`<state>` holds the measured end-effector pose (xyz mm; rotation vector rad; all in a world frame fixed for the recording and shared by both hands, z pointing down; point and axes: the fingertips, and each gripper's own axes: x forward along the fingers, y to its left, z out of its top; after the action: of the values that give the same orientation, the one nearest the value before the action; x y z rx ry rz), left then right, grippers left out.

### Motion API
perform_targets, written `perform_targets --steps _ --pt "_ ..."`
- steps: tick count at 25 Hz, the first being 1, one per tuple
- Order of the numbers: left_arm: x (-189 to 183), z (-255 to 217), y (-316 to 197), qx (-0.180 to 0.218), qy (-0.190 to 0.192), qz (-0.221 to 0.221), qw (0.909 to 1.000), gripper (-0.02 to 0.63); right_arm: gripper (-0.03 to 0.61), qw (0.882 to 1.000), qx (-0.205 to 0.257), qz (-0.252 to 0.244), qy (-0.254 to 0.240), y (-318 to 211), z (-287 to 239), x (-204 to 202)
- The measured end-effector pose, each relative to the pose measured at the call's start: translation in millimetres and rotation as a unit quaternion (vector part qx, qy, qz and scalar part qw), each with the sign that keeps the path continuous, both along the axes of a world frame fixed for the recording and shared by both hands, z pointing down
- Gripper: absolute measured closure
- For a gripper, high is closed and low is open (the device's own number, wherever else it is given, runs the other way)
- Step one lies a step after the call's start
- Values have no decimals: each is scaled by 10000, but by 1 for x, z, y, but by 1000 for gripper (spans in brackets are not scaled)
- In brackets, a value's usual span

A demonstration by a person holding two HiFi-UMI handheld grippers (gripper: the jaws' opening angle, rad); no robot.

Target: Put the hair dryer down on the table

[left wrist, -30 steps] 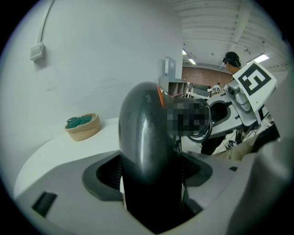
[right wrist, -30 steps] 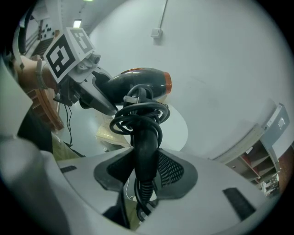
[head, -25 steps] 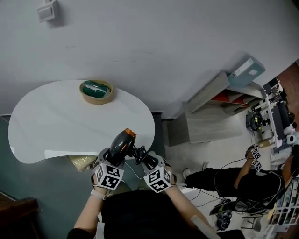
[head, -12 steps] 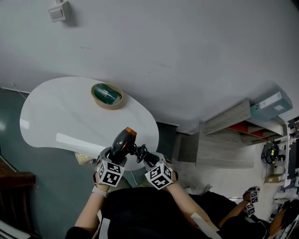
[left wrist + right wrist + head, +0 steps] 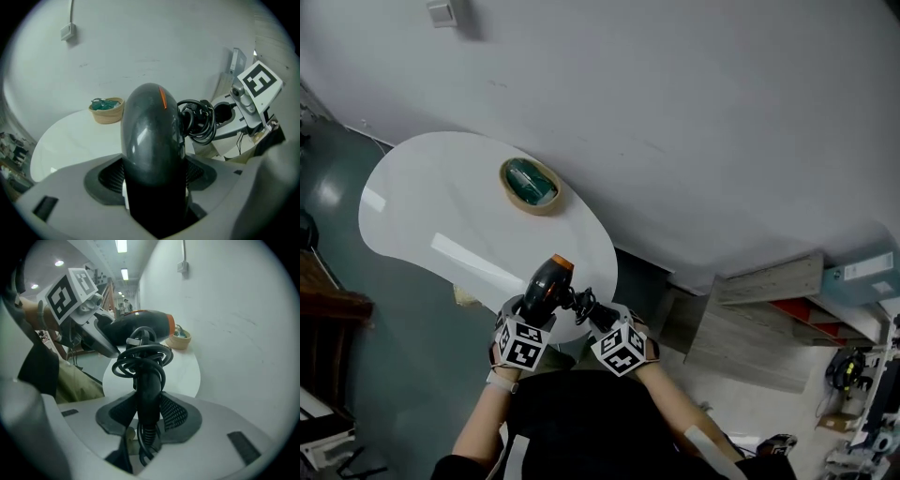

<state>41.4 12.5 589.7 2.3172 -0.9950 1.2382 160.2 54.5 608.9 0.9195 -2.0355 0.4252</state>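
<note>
A dark grey hair dryer (image 5: 546, 285) with an orange ring at its nozzle hangs over the near edge of the white table (image 5: 441, 216). My left gripper (image 5: 531, 314) is shut on the dryer's body (image 5: 152, 140), which fills the left gripper view. My right gripper (image 5: 598, 323) is shut on the dryer's black handle (image 5: 149, 390), with the coiled black cord (image 5: 143, 355) bunched just above its jaws. In the right gripper view the dryer's barrel (image 5: 140, 325) points toward the wall.
A tan basket (image 5: 530, 185) with green contents stands at the table's far edge by the grey wall. A pale wooden shelf unit (image 5: 769, 314) sits on the floor to the right. Dark furniture (image 5: 328, 309) is at the left.
The head camera has swung, so the table and basket shifted right in view. Both grippers keep the same hold on the dryer near the table's edge.
</note>
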Motion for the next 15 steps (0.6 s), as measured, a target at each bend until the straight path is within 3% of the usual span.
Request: perform_targets --steps 15 --pt "-21 41 13 -514 349 -1105 9919 267 417 9927 -325 -1130 268 -14 28 -14"
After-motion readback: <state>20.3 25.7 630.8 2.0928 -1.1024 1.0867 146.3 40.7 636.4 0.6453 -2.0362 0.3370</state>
